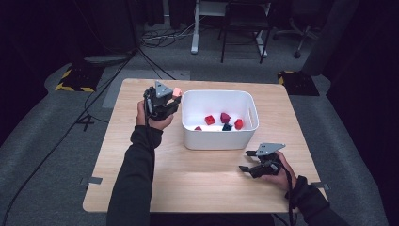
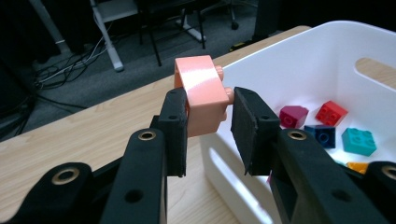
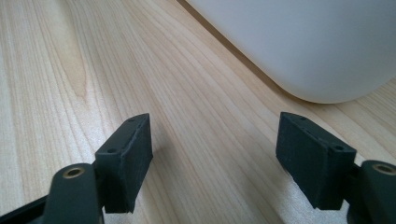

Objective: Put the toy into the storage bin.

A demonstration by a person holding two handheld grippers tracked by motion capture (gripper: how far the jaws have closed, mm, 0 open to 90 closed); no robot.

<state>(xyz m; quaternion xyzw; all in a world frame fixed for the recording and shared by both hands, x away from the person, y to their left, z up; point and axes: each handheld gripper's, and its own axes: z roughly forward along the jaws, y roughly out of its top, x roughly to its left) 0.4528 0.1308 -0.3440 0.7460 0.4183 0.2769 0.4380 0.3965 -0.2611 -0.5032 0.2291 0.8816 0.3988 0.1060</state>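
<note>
My left gripper (image 1: 175,100) is raised at the end of my outstretched left forearm, its jaws clamped on a pink block (image 2: 201,92); my right gripper (image 1: 245,160) rests low by my right hand (image 1: 278,172), pointing leftward, its jaws spread wide with nothing between them.

- We count one white bin (image 1: 220,141) on one wooden table (image 1: 141,165).
- We count one pink brick (image 2: 201,93), held above the bin's rim.
- Inside the bin we count two red bricks (image 2: 331,112), one magenta brick (image 2: 293,115), one dark blue brick (image 2: 322,135), one teal brick (image 2: 358,141) and one partly hidden orange brick (image 2: 357,166).
- We count two grippers: the left gripper (image 1: 170,104) and the right gripper (image 1: 247,160).
</note>
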